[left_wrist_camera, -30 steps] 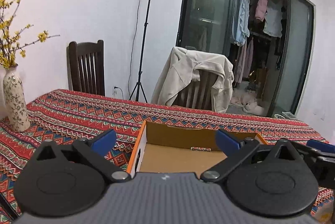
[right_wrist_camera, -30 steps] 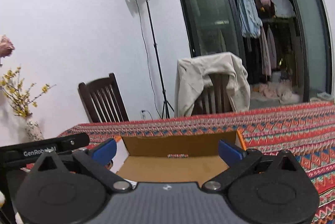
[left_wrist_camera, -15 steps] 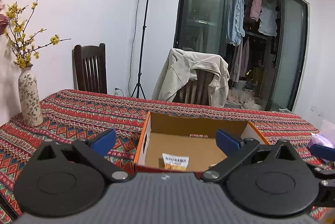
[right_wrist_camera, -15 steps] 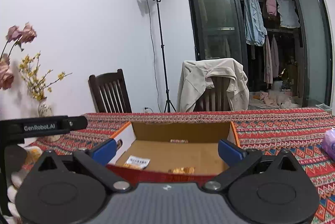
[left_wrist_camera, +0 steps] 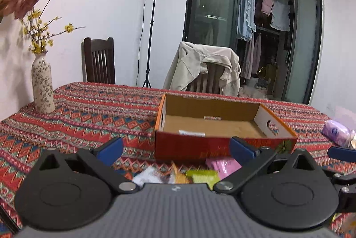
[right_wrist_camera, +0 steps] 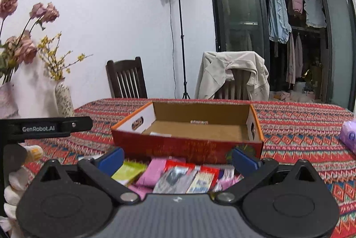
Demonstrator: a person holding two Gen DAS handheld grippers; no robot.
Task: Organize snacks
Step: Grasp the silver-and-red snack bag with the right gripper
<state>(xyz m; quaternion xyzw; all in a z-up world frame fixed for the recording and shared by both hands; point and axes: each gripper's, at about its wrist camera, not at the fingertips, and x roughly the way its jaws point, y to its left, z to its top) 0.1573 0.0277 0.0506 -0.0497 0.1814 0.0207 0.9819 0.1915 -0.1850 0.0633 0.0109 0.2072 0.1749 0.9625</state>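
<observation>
Right wrist view: right gripper (right_wrist_camera: 178, 159) fingers apart over mixed foil snack packets (right_wrist_camera: 178, 175), near open red cardboard box (right_wrist_camera: 189, 145); left gripper (left_wrist_camera: 175, 148) fingers likewise apart.

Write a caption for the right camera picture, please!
Open right gripper hovers above snack packets before a cardboard box.

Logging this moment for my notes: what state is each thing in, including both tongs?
Left tongs: open, holding nothing.
Right tongs: open, holding nothing.
Cardboard box: open-topped, nearly empty, one packet inside.
Snack packets: piled loose on the table before the box.
Vase: upright.
</observation>
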